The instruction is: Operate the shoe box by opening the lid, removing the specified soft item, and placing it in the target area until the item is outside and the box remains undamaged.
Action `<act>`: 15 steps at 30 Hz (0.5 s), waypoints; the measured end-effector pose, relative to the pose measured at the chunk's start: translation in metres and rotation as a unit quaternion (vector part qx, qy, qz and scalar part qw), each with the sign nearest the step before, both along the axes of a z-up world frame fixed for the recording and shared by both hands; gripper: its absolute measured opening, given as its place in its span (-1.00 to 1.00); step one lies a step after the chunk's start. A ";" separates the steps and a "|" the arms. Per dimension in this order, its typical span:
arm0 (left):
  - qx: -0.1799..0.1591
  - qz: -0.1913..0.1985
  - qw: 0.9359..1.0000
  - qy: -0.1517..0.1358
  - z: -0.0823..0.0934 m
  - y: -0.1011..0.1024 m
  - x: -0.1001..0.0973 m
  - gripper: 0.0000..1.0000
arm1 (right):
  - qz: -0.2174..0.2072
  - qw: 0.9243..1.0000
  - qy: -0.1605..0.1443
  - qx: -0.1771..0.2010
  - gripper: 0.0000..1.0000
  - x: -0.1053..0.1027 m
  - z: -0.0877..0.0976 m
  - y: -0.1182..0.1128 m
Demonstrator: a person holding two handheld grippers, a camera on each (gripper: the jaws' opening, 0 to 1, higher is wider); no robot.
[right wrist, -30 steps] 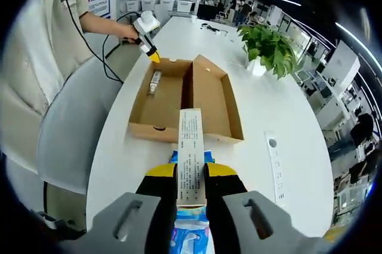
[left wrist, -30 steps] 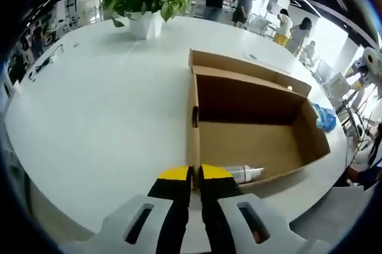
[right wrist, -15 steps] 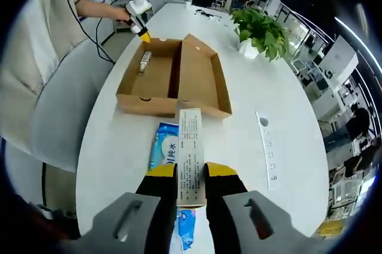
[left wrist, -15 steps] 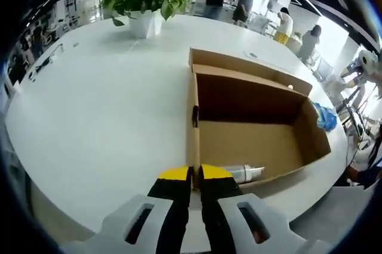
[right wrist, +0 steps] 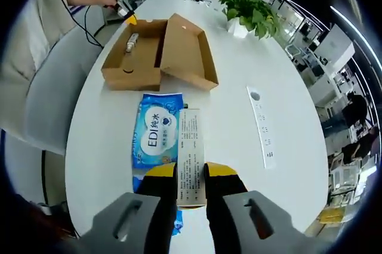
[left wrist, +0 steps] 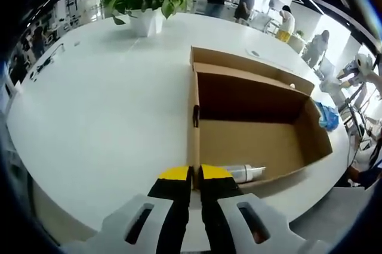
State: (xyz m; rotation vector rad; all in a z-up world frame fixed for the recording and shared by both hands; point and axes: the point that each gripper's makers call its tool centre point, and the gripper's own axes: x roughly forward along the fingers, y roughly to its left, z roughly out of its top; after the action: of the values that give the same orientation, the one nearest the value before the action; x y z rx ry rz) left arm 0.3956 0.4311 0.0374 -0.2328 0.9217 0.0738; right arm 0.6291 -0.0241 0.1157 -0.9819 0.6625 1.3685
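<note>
Wipes (right wrist: pixel 157 138) lie outside the open box (right wrist: pixel 158 51); right gripper (right wrist: pixel 191 173) pinches their label (right wrist: pixel 191 152), left gripper (left wrist: pixel 194 174) clamps the box wall.

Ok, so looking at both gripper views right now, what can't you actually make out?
- Bottle in the shoe box: its label is too small, and its near end is hidden by the left gripper fingers, in the left gripper view.
- Blue wipes pack: its near end is hidden behind the right gripper in the right gripper view.
- White carton: print is too small to read.
</note>
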 end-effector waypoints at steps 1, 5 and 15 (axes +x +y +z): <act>0.001 0.001 1.000 0.001 0.000 0.000 0.000 -0.96 | -0.001 1.000 0.002 -0.005 -0.71 0.002 -0.004 -0.004; 0.002 0.002 1.000 0.002 0.000 0.000 0.000 -0.96 | -0.001 1.000 0.003 -0.025 -0.71 0.009 -0.017 -0.016; 0.005 0.005 1.000 0.009 -0.002 0.001 0.001 -0.96 | -0.020 0.999 0.017 -0.045 -0.71 0.023 -0.047 -0.036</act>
State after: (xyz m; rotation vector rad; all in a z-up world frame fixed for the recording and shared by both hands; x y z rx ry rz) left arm 0.3966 0.4324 0.0359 -0.2275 0.9372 0.0888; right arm 0.6523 -0.0605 0.0682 -1.0138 0.7720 1.3323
